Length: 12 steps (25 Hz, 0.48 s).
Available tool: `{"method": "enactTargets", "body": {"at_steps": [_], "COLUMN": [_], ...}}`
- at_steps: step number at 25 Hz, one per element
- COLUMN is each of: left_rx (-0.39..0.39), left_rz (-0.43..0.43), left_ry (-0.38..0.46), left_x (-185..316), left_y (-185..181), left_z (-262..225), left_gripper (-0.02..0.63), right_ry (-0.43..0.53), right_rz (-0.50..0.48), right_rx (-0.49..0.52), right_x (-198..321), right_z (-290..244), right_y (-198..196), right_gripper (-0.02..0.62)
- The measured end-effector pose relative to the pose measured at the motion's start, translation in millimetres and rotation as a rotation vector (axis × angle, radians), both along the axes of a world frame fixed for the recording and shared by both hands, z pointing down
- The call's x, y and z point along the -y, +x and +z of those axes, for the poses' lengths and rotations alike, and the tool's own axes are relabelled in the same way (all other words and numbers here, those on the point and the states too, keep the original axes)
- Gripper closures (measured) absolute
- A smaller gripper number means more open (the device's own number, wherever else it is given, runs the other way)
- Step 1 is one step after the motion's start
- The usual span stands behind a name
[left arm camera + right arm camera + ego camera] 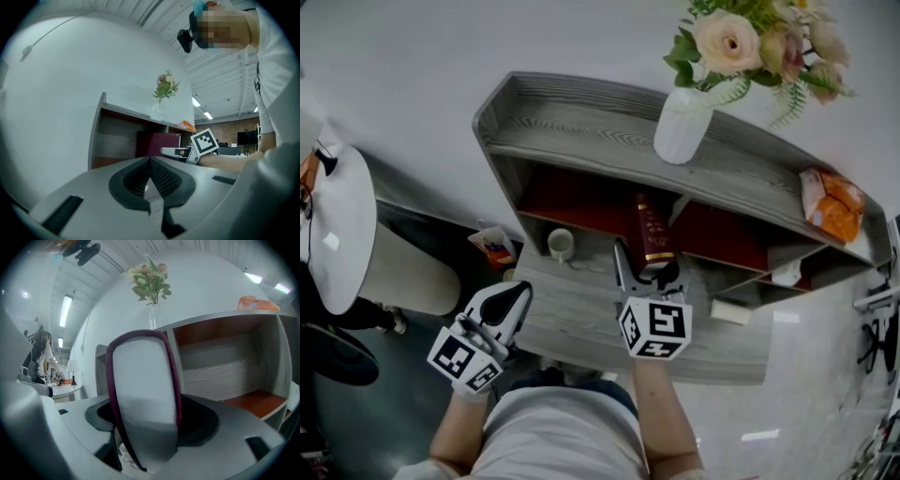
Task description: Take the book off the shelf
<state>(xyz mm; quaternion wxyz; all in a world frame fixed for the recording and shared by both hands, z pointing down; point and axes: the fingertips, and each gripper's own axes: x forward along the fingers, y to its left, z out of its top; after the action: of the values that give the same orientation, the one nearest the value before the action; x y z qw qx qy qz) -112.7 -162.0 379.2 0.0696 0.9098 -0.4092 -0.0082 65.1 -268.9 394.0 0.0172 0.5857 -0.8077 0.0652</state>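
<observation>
Standing upright at the front of the shelf's (581,122) lower compartment, the dark red book (654,232) has its lower end between the jaws of the right gripper (649,266). These jaws are spread to their widest on either side of the covers, with no firm clamp evident. The left gripper (517,292) hangs beside the desk edge (572,314), jaws together and empty.

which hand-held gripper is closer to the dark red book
Right. The right hand-held gripper has the book between its jaws at the shelf; the left hand-held gripper hangs apart, off to its left.
</observation>
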Motion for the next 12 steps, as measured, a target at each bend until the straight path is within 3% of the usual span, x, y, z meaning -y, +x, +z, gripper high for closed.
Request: {"method": "enactTargets", "body": {"at_steps": [7, 12], "left_rx": [0.0, -0.001], "left_rz": [-0.009, -0.005], "left_ry": [-0.009, -0.008], "left_x": [-0.2, -0.9], "left_y": [-2.9, -0.5], "left_z": [3.3, 3.4], "left_gripper": [0.591, 0.591], "right_ry": [-0.015, -0.012], "right_rz": [0.011, 0.033], "right_rx": [-0.021, -0.038], "right_x": [5.8, 3.4], "right_z": [4.4, 3.3], "right_y": [0.3, 3.7], "right_gripper": [0.264, 0.328]}}
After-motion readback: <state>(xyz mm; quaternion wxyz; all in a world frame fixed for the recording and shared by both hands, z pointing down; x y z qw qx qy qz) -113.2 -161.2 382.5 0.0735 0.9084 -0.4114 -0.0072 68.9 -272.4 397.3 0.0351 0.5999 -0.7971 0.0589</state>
